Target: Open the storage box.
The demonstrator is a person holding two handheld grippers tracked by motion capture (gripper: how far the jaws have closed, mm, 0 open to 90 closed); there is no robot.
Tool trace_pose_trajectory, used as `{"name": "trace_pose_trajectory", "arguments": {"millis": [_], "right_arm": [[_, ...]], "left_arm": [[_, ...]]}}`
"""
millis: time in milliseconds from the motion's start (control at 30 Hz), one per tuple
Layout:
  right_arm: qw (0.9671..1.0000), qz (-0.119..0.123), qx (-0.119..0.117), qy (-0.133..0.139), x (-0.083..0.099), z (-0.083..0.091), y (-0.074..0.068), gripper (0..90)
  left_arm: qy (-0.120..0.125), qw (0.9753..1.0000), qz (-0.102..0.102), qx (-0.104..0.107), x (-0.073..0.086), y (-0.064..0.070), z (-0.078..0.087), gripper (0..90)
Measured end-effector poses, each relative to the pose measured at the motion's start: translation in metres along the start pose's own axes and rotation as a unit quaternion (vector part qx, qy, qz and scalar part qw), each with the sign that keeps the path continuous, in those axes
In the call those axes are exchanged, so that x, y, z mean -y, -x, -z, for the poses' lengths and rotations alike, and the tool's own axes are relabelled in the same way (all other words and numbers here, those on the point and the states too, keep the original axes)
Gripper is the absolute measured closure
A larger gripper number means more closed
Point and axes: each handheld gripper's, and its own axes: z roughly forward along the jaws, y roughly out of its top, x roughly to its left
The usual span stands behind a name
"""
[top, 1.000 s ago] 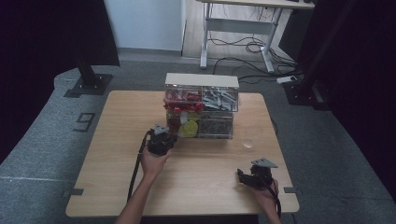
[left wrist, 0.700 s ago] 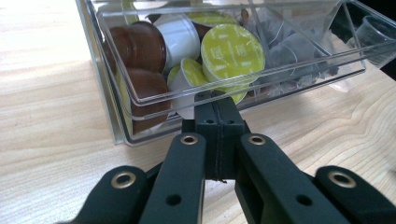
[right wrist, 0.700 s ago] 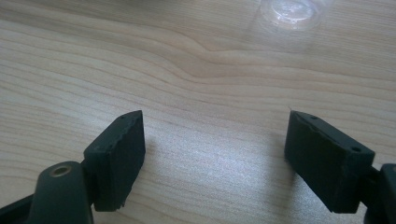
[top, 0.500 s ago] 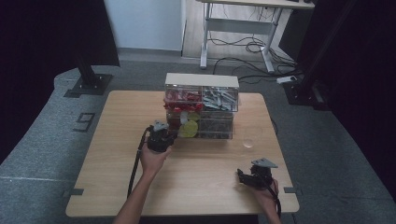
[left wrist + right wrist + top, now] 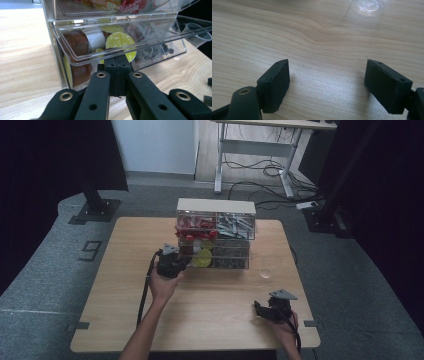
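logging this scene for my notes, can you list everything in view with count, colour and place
table: one, light wood, centre of the high view
drawer box: one, clear with a pale top, far middle of table
lower drawer: one, clear, pulled partly out toward the left gripper
pods: several, yellow, brown and silver lids, inside that drawer
cup: one, clear, on table right of the box
desk: one, white legs, on the floor behind
cables: several, dark, under that desk
left gripper: black, jaws closed, at the drawer front
right gripper: black, jaws apart, near edge
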Motion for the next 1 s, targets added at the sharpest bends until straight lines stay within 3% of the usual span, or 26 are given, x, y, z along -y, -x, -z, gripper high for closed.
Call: {"name": "trace_pose_trajectory", "arguments": {"millis": [467, 1000], "right_arm": [[1.0, 0.002, 0.0, 0.001, 0.0, 0.0, 0.0, 20.9], [1.0, 0.0, 0.001, 0.001, 0.0, 0.0, 0.0, 21.7]], "left_arm": [[0.006, 1.0, 0.001, -0.004, -0.014, -0.001, 0.001, 90.0], [0.012, 0.9999, -0.005, -0.01, -0.04, -0.001, 0.0, 90.0]]}}
